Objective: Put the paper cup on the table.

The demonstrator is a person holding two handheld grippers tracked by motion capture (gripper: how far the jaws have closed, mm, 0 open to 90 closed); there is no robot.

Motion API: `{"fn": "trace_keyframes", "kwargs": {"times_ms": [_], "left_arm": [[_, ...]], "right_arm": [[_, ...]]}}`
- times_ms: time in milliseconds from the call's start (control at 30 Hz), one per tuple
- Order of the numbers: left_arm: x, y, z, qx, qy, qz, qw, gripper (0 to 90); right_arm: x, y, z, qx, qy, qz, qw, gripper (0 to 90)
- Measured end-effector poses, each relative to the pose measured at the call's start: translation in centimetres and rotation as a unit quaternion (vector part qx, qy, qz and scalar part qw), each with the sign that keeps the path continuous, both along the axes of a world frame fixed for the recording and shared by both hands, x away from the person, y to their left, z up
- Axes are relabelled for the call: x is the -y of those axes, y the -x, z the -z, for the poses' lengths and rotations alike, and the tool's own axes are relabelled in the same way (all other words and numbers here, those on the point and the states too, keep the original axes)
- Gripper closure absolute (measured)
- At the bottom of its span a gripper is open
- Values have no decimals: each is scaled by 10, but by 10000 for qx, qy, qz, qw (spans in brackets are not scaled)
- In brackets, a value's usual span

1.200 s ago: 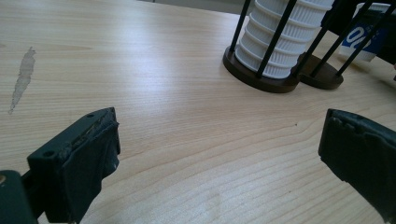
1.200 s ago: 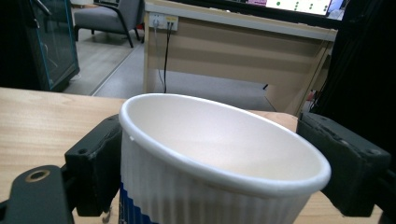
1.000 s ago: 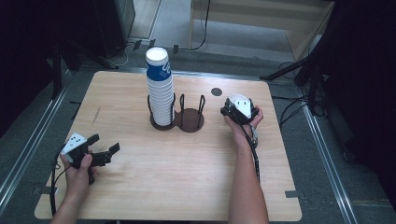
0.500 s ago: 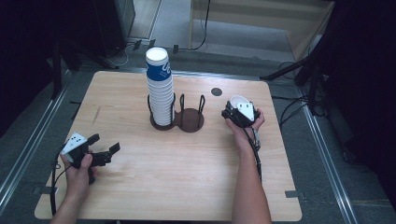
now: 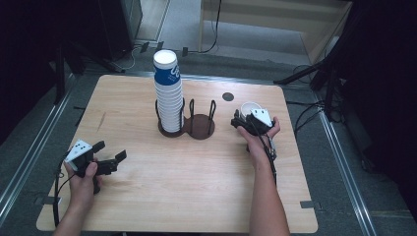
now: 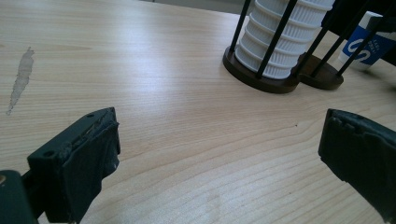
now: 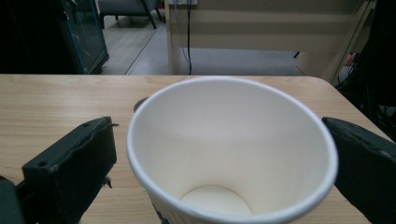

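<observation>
A tall stack of white paper cups (image 5: 167,98), the top one blue-printed, stands in the left ring of a dark two-ring wire holder (image 5: 199,125). The right ring is empty. To its right a single paper cup (image 5: 247,106) stands upright on the table. My right gripper (image 5: 244,114) is open around this cup (image 7: 233,140); there is a gap at its left jaw. My left gripper (image 5: 109,150) rests open near the table's front left, nothing between its jaws. It (image 6: 219,154) faces the cup stack (image 6: 280,42) and the single cup (image 6: 369,44).
The wooden table (image 5: 196,187) has a dark round spot (image 5: 227,96) behind the single cup and a pale smear (image 6: 21,79) on the left. Cables and dark stands surround the table on the floor.
My right gripper has drawn back slightly toward the person, and the single cup's white rim now shows beyond it. The left gripper has stayed put.
</observation>
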State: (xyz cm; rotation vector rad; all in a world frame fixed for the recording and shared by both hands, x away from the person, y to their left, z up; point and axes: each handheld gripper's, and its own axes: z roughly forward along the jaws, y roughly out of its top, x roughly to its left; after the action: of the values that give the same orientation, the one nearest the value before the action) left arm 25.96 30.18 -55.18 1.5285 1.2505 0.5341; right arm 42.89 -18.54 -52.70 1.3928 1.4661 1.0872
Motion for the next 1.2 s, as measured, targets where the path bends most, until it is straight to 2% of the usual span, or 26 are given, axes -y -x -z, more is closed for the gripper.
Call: {"fn": "trace_keyframes", "kwargs": {"times_ms": [133, 433, 733, 1033, 1200], "left_arm": [[0, 0, 0, 2, -4, 0, 10000, 0], [0, 0, 0, 3, 1, -9, 10000, 0], [0, 0, 0, -3, -1, -15, 10000, 0], [0, 0, 0, -1, -16, -16, 10000, 0], [0, 0, 0, -3, -20, -32, 10000, 0]], "right_arm": [[1, 5, -5, -67, -35, -103, 9999, 0], [4, 25, -17, 71, -304, -325, 9990, 0], [3, 48, -31, 264, -373, -436, 9980, 0], [10, 67, -33, 318, -314, -419, 9981, 0], [21, 81, -27, 286, -379, -392, 9981, 0]]}}
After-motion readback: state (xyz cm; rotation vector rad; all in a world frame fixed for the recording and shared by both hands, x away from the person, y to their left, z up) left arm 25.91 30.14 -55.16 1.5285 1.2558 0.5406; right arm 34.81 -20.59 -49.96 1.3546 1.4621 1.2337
